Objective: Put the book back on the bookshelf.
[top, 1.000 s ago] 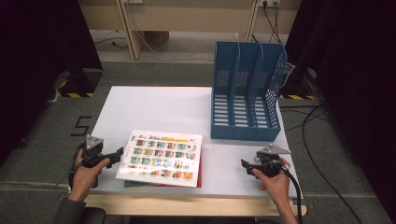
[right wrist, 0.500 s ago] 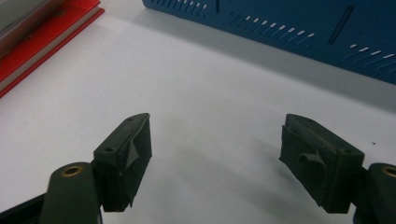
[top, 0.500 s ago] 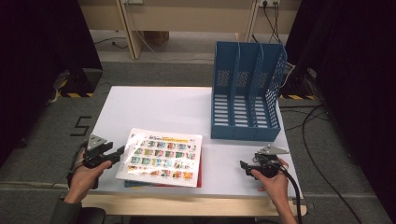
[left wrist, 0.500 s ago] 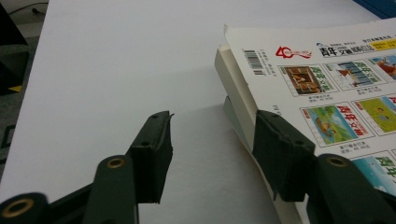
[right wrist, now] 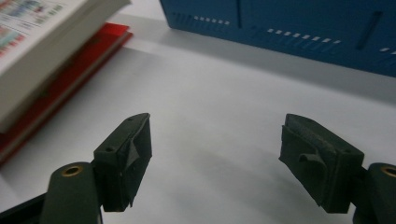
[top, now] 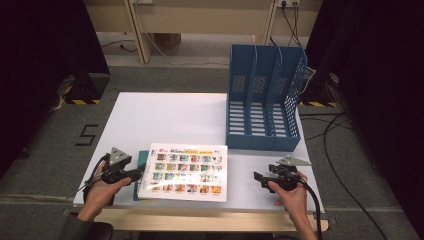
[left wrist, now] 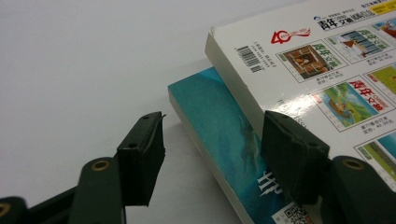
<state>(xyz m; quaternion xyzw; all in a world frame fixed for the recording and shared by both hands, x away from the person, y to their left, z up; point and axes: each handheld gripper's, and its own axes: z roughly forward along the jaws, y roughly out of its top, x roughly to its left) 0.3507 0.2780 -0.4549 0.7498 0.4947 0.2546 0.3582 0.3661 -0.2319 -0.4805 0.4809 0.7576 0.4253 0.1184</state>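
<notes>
You are working at the white tabletop (top: 165,117), and the blue file rack (top: 262,95) is standing upright at its far right part, its three slots empty as far as the high view shows. It is the landmark for what follows.

Nearer to you than the rack and to its left, a stack of books is lying flat by the front edge. The white picture-cover book (top: 185,171) is resting on top. Under it the teal book (left wrist: 219,135) is jutting out on the side away from the rack, and a red book (right wrist: 70,70) is showing beneath the stack on the side facing the rack.

The step in hand, as I judge it, is the first grasp on the stack, with filing into the rack to follow. None of these books is lifted yet.

Your left tongs (top: 134,174) are sitting at the stack's edge farthest from the rack. Their jaws have just been opening again and are standing apart; the teal book's corner is lying between them, and the pads are not pressing on it.

Your right tongs (top: 259,178) are waiting in front of the rack, well apart from the stack, jaws spread over bare tabletop.

The next move is calling for you to slide the left tongs further onto one book's edge and close firmly before lifting.
</notes>
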